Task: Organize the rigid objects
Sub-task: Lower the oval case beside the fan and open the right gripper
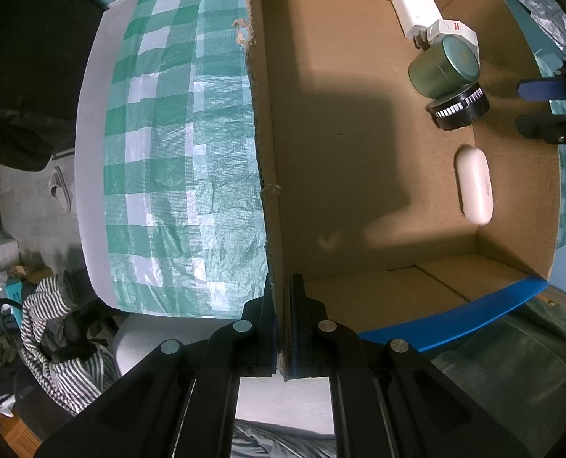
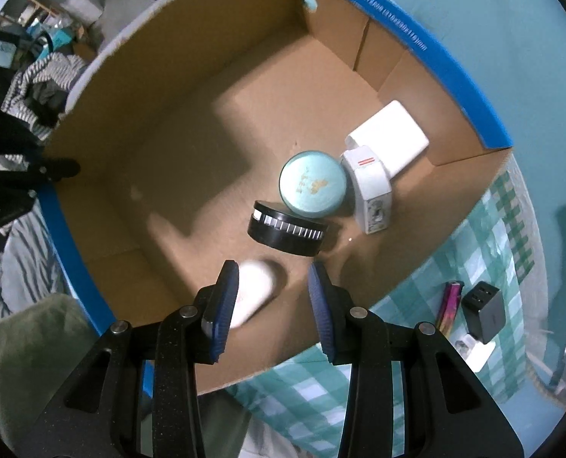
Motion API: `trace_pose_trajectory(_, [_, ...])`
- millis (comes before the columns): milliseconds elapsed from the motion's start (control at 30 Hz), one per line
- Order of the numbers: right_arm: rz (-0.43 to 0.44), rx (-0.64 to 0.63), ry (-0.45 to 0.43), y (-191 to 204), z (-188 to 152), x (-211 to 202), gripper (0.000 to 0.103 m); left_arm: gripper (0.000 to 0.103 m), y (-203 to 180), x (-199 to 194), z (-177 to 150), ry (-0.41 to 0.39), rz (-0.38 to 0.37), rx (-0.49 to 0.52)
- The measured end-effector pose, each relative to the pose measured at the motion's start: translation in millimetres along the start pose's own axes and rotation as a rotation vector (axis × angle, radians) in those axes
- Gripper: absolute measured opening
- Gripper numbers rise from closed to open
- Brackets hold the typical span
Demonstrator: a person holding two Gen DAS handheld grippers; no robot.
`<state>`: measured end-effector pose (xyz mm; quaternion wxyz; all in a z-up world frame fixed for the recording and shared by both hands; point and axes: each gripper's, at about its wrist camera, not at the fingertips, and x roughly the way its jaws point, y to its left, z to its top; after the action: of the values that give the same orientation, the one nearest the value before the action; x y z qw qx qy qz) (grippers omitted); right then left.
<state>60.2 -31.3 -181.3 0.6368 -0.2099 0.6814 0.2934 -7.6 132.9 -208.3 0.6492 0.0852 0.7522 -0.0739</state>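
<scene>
Your left gripper (image 1: 282,324) was clamped shut on the torn side wall of the one cardboard box (image 1: 267,175), one pad on either face of the wall near its lower corner. Your right gripper (image 2: 271,305) hung over the box with its jaws parted and empty, the blue pads (image 2: 224,305) touching nothing. Five rigid objects lay on the box floor. One white oval case (image 2: 254,292) lay alone beneath and between the right pads, close to the near wall. One round teal tin (image 2: 312,184) stood near the middle of the right-hand wall, its lid bearing gold markings too worn to read. One black ribbed disc (image 2: 287,231) touched the tin's near side, tilted against it. One white travel adapter (image 2: 370,191), marked with two short red bars, lay just beside the tin towards the corner. One white rectangular charger (image 2: 391,139) sat behind the adapter, touching it, close to the far right corner. The box's blue rim (image 2: 393,24) carried a line of white print too small to read. The box stood on one green-and-white checked cloth (image 1: 168,152). On the cloth outside the box's right-hand wall lay one dark multi-port charger (image 2: 483,307), one slim multicoloured stick (image 2: 451,303) just beside it, and one white block (image 2: 477,351) at the charger's near end.
</scene>
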Motion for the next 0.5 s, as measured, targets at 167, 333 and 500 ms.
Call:
trace_pose_trajectory(167, [0.012,0.027,-0.041,-10,-6,-18,0.039,0.005,0,0,0,0.001,0.001,0.003])
trace_pose_trajectory(333, [0.017,0.062,-0.071,-19,-14,-32,0.04,0.005,0,-2,1,-0.001,0.0,0.005])
trace_pose_trajectory(500, [0.015,0.101,-0.097,-30,-26,-46,0.043,0.005,0,-3,1,0.001,0.0,0.005])
